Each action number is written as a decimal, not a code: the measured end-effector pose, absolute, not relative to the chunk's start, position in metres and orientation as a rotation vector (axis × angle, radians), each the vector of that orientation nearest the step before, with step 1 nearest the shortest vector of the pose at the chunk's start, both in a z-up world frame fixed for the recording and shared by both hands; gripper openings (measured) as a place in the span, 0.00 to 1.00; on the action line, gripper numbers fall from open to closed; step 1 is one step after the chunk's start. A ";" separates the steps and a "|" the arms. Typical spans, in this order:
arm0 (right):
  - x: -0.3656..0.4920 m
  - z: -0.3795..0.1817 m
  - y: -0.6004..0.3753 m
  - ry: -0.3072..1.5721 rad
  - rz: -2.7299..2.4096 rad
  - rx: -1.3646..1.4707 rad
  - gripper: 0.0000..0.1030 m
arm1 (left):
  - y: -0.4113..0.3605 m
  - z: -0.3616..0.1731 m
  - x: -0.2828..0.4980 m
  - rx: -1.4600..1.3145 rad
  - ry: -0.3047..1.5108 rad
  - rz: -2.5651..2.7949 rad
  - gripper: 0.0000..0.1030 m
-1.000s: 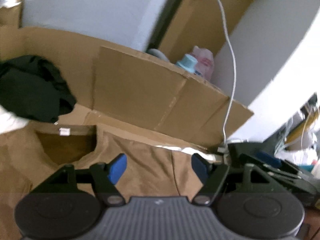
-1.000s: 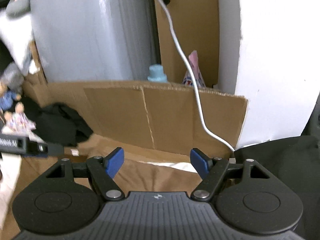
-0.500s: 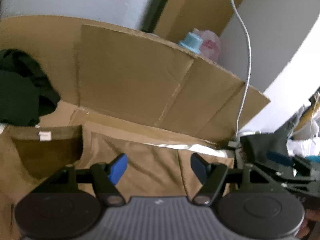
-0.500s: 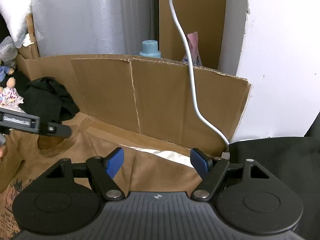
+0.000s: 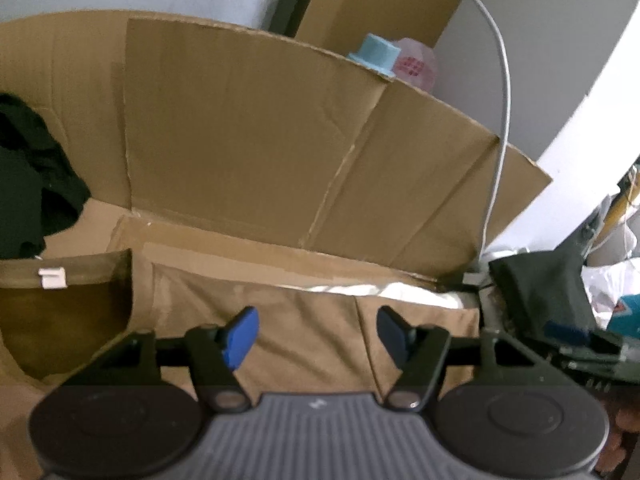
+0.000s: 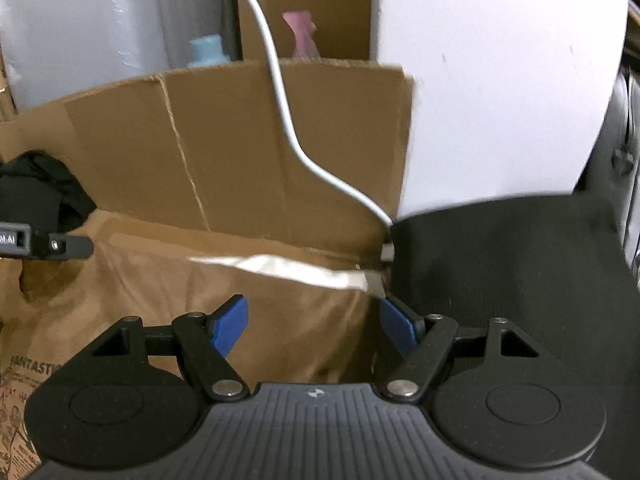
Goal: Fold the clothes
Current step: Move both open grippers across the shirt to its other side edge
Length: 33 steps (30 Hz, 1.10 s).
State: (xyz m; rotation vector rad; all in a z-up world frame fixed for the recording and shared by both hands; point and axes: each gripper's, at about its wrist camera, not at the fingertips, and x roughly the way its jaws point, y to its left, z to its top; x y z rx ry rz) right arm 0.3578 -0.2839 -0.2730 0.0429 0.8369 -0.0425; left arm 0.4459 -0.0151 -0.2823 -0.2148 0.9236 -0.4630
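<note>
Left wrist view: left tool has dropped toward the tan T-shirt, now filling 6 o'clock; jaws closing, nothing between them yet. Right tool has also come lower, jaws wide and empty over the sleeve edge. Likely both going for a shoulder/sleeve pinch. Neck tag unreadable. Shirt print, 8 o'clock in the right view, reads "FANTASTIC".

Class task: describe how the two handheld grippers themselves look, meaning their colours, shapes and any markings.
Both the left gripper and the right gripper match: black linkage arms with silver pivot bolts, two round black discs, a ribbed grey body bearing a small pale logo, and blue-padded fingers.
</note>
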 end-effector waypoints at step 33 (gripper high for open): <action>0.403 -0.336 -0.283 0.852 -0.223 -0.007 0.60 | -0.061 -0.358 0.457 -0.250 1.028 -0.587 0.35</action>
